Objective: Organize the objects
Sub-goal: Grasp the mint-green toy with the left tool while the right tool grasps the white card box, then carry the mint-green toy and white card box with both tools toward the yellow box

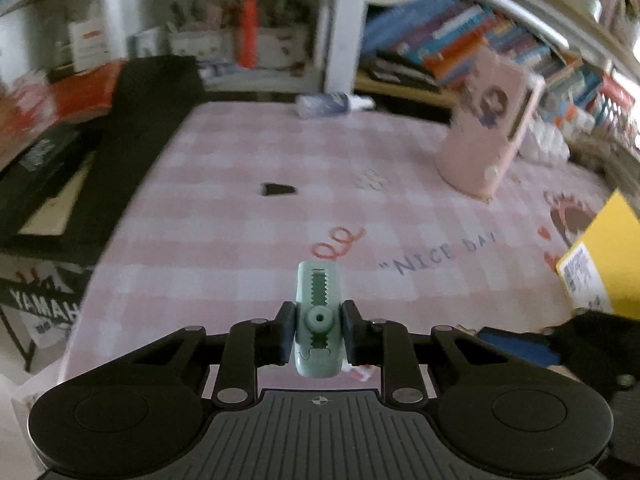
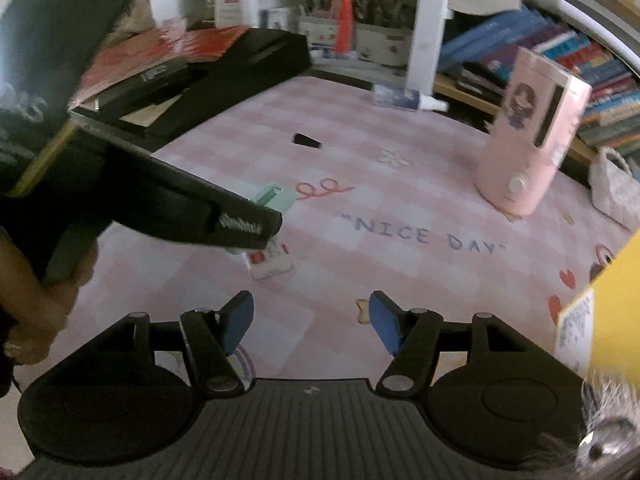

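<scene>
On pink "NICE DAY" tablecloth (image 1: 248, 208), "YAMAHA" keyboard (image 1: 44, 308)

Dim, flat indoor light leaves both views soft and slightly washed, with faint shadows on the table (image 1: 240, 240), motion blur smearing the bookshelf (image 1: 480, 40), and fisheye bending curving the edges strongly.

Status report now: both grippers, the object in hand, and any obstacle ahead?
Left gripper shut on mint-green correction tape, held above the tablecloth. Right gripper open, empty. Ahead: small black piece, pink box.
</scene>
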{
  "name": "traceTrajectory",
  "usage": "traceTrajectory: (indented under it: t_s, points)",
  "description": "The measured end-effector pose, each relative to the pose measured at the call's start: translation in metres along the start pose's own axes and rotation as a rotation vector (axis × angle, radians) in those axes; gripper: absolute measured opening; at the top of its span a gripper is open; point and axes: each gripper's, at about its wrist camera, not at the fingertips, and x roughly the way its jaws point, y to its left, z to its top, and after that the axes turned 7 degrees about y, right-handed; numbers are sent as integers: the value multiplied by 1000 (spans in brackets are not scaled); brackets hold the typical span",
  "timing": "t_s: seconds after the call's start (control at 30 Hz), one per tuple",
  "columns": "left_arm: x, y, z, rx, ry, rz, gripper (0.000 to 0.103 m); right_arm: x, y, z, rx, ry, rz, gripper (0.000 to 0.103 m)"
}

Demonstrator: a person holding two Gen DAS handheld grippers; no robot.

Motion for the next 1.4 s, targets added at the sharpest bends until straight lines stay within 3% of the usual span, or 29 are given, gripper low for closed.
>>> traceTrajectory:
  t_s: [0.27, 0.47, 0.53, 0.6, 1.1, 1.4]
  points:
    - [-38, 41, -20, -130, -2, 30, 23, 35, 21, 22, -42, -27, 28, 58]
    - [-52, 53, -36, -166, 4, 28, 23, 55, 20, 31, 2, -16, 57, 42]
    - [-56, 54, -38, -166, -4, 18, 23, 55, 21, 32, -4, -21, 53, 28]
    - [-60, 54, -38, -159, -20, 8, 23, 53, 22, 33, 1, -9, 56, 28]
    - [-99, 32, -58, -69, -111, -120, 23, -59, 6, 10, 230, -97, 54, 28]
    - [-128, 33, -95, -71, -140, -160, 23, -95, 36, -27, 241, -84, 23, 28]
